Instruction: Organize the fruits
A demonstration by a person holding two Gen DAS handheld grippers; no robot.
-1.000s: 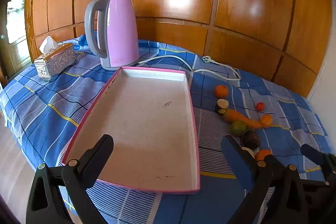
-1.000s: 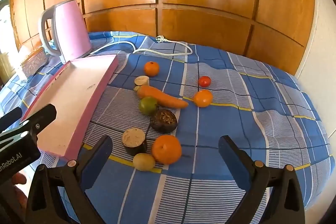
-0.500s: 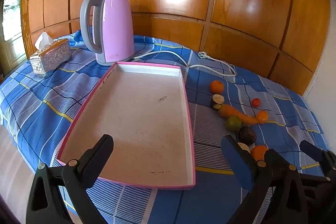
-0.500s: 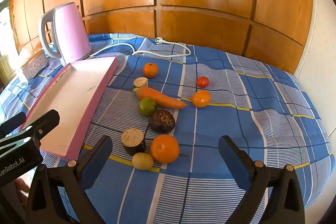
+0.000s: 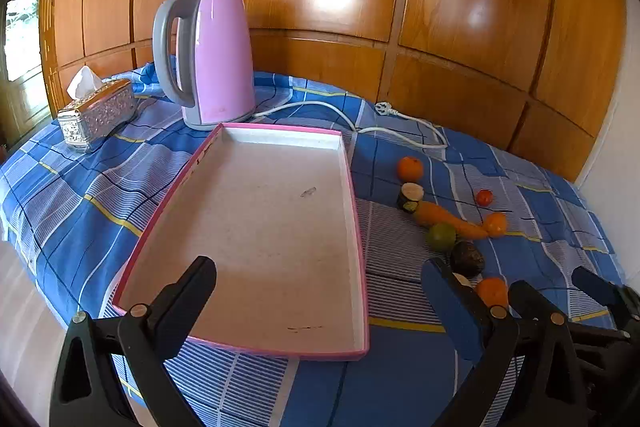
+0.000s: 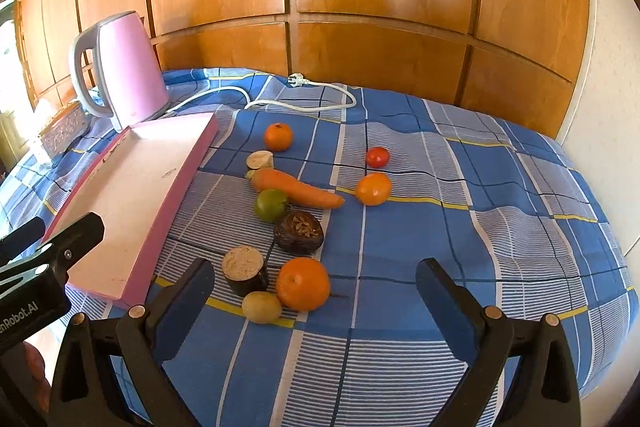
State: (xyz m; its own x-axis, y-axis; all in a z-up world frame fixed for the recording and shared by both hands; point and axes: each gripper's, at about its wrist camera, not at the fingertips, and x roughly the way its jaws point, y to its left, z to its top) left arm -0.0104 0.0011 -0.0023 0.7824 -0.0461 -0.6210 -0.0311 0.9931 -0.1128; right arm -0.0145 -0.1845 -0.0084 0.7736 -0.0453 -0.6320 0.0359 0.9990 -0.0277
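At the left, the shallow pink-rimmed white tray (image 5: 256, 227) lay bare, and the left gripper (image 5: 320, 291) was held over its near end, jaws wide and holding nothing. To the right, the fruits were scattered on the blue checked cloth (image 6: 500, 227) just beside the tray. The right gripper (image 6: 314, 291), equally wide and unladen, framed the large near orange (image 6: 303, 283). A straight descent would best be made there, clear of the touching yellow-green fruit (image 6: 262, 306).
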